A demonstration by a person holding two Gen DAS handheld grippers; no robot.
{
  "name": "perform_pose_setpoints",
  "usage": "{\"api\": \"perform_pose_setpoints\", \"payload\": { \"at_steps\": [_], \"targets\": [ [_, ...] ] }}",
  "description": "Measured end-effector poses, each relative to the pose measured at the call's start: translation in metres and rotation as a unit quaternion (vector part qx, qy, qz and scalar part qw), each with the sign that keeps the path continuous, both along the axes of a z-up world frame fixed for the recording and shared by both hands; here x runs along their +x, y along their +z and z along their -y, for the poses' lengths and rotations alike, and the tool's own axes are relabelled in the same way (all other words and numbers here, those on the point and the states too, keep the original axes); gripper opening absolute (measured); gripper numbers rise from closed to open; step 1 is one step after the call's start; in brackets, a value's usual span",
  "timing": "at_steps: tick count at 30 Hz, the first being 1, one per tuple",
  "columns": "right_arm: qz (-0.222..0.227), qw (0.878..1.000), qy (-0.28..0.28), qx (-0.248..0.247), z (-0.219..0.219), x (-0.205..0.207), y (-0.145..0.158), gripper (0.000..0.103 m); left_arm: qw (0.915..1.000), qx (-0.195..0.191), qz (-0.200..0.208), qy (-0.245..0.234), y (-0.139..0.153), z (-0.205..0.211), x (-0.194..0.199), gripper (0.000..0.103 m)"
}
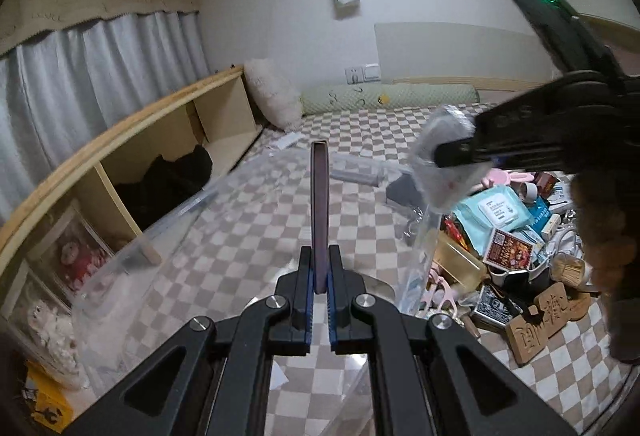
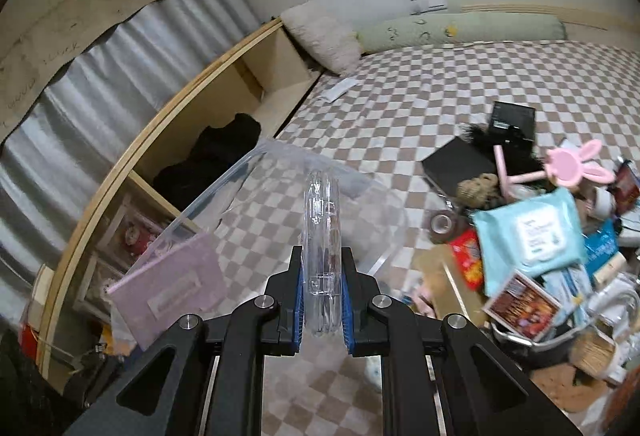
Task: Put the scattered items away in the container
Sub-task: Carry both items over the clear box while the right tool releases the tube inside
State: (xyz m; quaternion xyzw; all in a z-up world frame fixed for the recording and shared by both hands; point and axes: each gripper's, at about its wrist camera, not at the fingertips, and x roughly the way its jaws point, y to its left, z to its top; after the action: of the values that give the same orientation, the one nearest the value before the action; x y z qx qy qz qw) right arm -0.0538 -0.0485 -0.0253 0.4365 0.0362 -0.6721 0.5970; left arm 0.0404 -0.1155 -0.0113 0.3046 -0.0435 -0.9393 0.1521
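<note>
Brown-and-white checkered bedding [image 2: 420,104] covers the bed beneath both tools, with a pale wooden open shelf unit [image 1: 168,140] and grey curtains [image 1: 80,76] along the far left.

Left gripper [image 1: 320,290] is clamped narrow on a thin flat pink-purple card-like piece [image 1: 320,212], seen edge-on and standing straight up from between the blue-lined jaws. In the right wrist view the same piece shows as a pale pink flat rectangle [image 2: 172,292] with a lighter strip on its face, down to the left of the right tool. It appears to be joined to the clear plastic zip bag [image 1: 168,236], whose transparent walls spread to both sides ahead of the left tool; its mouth looks open, though the film is hard to trace.

Right gripper [image 2: 323,296] grips a clear round plastic case [image 2: 322,248], upright and edge-on between its pads, held just before the bag's far rim. From the left camera this case is blurred, at the tip of the black tool [image 1: 460,152] up to the right.

Right of both tools lies the heap of loose items: a light-blue wet-wipes pack [image 2: 532,236], a pink bunny-shaped mirror [image 2: 576,164], a black flat box [image 2: 514,120], a roll of brown tape [image 2: 442,224], a carved wooden plaque [image 1: 548,320], and a small brown printed box [image 2: 520,308]. They are piled touching one another, well apart from the bag.
</note>
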Motion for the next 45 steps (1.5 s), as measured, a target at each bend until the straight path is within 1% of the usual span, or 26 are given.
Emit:
{"api": "perform_pose_setpoints", "payload": {
  "at_steps": [2,9,16,18,19,21,24,26,29,35,45],
  "targets": [
    [-0.009,1.0,0.01,0.003,0.01,0.004,-0.003,0.016,0.9997,0.023,0.012,0.001,-0.004,0.002,-0.006,0.006],
    [-0.038,0.998,0.044,0.03,0.033,0.014,-0.017,0.015,0.9964,0.072,0.041,0.02,-0.015,0.006,-0.024,0.006],
    [-0.068,0.993,0.078,0.056,0.056,0.023,-0.032,0.016,0.9909,0.091,0.075,0.064,-0.03,0.021,-0.034,0.006],
    [-0.07,0.991,0.093,0.062,0.06,0.029,-0.032,0.016,0.9885,0.097,0.085,0.079,-0.033,0.025,-0.034,0.006],
    [-0.07,0.99,0.102,0.064,0.062,0.032,-0.032,0.015,0.9878,0.095,0.089,0.085,-0.033,0.026,-0.033,0.006],
    [-0.086,0.988,0.11,0.06,0.063,0.039,-0.03,0.015,0.9871,0.09,0.092,0.094,-0.032,0.027,-0.031,0.006],
    [-0.095,0.987,0.117,0.063,0.068,0.047,-0.031,0.015,0.9851,0.098,0.098,0.101,-0.034,0.03,-0.029,0.006],
    [-0.097,0.985,0.123,0.071,0.071,0.052,-0.037,0.015,0.9837,0.104,0.106,0.102,-0.037,0.03,-0.028,0.006],
    [-0.111,0.981,0.133,0.084,0.074,0.062,-0.043,0.015,0.9825,0.114,0.107,0.101,-0.038,0.031,-0.027,0.006],
    [-0.12,0.979,0.138,0.094,0.076,0.066,-0.047,0.015,0.9801,0.134,0.107,0.1,-0.038,0.034,-0.024,0.006],
    [-0.109,0.983,0.112,0.094,0.076,0.057,-0.046,0.015,0.9764,0.151,0.111,0.107,-0.039,0.041,-0.022,0.006]
  ]
}}
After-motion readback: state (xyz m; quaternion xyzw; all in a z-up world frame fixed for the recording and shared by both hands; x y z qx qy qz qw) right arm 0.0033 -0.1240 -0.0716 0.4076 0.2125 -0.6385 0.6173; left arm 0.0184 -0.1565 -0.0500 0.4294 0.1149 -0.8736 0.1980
